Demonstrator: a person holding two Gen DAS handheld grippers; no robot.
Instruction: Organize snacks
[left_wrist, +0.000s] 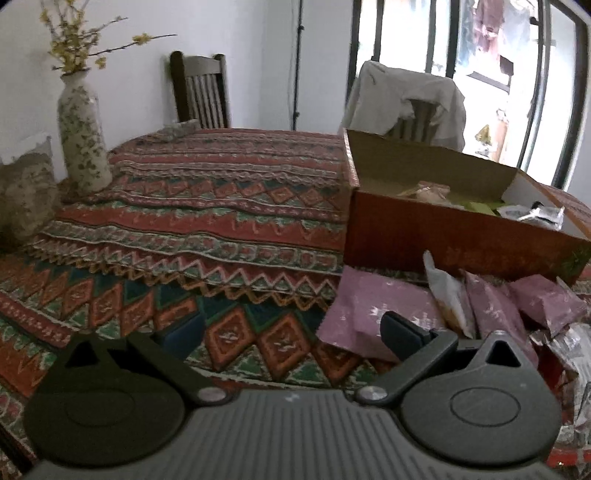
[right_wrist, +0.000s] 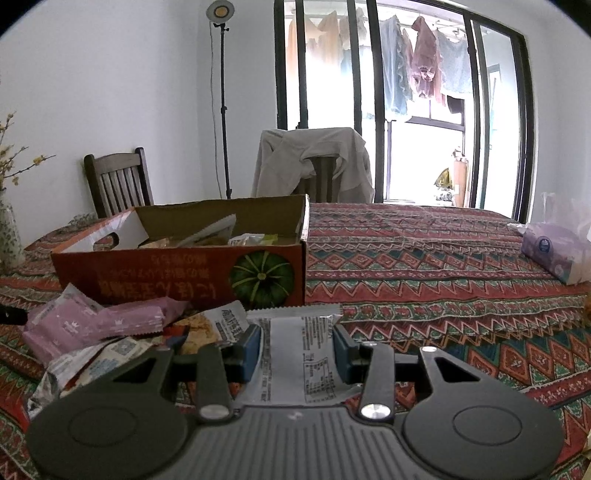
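The right tool (right_wrist: 297, 350) is clamped on a white packet (right_wrist: 295, 354) just above the counter (right_wrist: 443, 280), in front of the box (right_wrist: 177, 273). The left tool (left_wrist: 291, 336) is spread apart, holding nothing, beside purple packets (left_wrist: 362, 314) piled against the box (left_wrist: 443, 240).

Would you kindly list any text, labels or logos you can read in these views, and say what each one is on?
Red cardboard box: large pale characters, upside down, not readable; a green pumpkin picture beside them.
Silver snack packet in the right gripper: fine print and a table, too small to read.
Beige snack packet: characters, too blurred to quote.
Tissue pack: round blue logo, illegible.
Purple snack packets: white marks, unreadable.
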